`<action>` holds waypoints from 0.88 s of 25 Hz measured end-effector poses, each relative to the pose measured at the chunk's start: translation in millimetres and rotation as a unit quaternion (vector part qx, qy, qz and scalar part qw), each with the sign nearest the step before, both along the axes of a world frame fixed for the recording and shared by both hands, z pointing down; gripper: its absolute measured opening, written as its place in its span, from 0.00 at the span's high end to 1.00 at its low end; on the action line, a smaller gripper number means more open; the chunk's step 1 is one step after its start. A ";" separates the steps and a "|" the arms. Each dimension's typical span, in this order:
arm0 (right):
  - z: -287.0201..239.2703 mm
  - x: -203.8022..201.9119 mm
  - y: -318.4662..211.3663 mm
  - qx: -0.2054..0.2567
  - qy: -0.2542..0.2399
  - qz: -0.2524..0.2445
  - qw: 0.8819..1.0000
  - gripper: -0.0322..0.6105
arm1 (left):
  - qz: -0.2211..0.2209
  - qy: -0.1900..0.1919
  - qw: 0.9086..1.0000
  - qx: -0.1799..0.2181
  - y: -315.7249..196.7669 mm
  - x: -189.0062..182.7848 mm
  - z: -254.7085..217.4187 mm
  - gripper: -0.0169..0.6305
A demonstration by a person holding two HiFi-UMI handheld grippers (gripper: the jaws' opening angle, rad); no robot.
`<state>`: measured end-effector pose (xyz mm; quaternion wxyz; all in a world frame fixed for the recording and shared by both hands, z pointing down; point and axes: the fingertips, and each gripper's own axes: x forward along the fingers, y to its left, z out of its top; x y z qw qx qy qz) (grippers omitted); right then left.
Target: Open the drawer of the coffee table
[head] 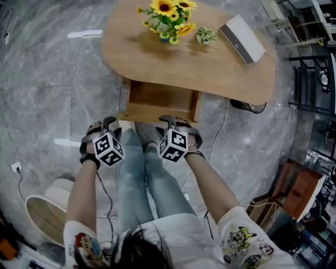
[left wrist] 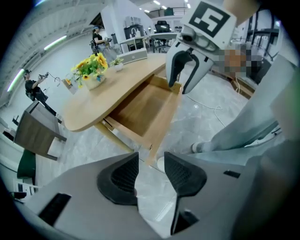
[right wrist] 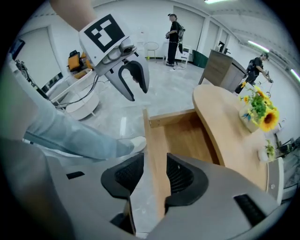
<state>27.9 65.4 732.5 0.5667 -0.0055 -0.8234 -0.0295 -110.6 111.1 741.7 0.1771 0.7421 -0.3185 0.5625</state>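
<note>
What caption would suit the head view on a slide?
Left hand-held gripper and right hand-held gripper, both open, hover at the pulled-out drawer of the coffee table, sunflowers on top.

Grey left gripper [head: 108, 125] and right gripper [head: 175, 122], fitted with black ribbed pads [left wrist: 119, 178] and marker cubes [head: 108, 149] (black-and-white). Pale jeans [head: 131, 178] and cartoon-printed white T-shirt [head: 178, 239] are worn.

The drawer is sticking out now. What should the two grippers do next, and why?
Probably just draw both back from the drawer. It stands well out from under the coffee table, and the left gripper and right gripper have their jaws apart, pressing on nothing, so no more pulling looks needed.
</note>
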 end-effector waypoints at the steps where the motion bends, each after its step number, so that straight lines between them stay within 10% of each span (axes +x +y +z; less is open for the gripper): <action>1: -12.0 2.6 -0.1 0.005 -0.007 0.007 1.000 0.76 | -0.005 0.001 1.000 0.005 1.6 4.4 -9.8 0.75; 14: -156.6 20.8 -6.2 0.052 -0.109 0.128 0.984 0.75 | -0.069 0.083 0.992 0.072 2.9 58.3 -131.9 0.75; 22: -271.9 19.3 -16.9 0.081 -0.211 0.221 0.949 0.75 | -0.122 0.141 0.972 0.143 -17.0 55.8 -238.2 0.75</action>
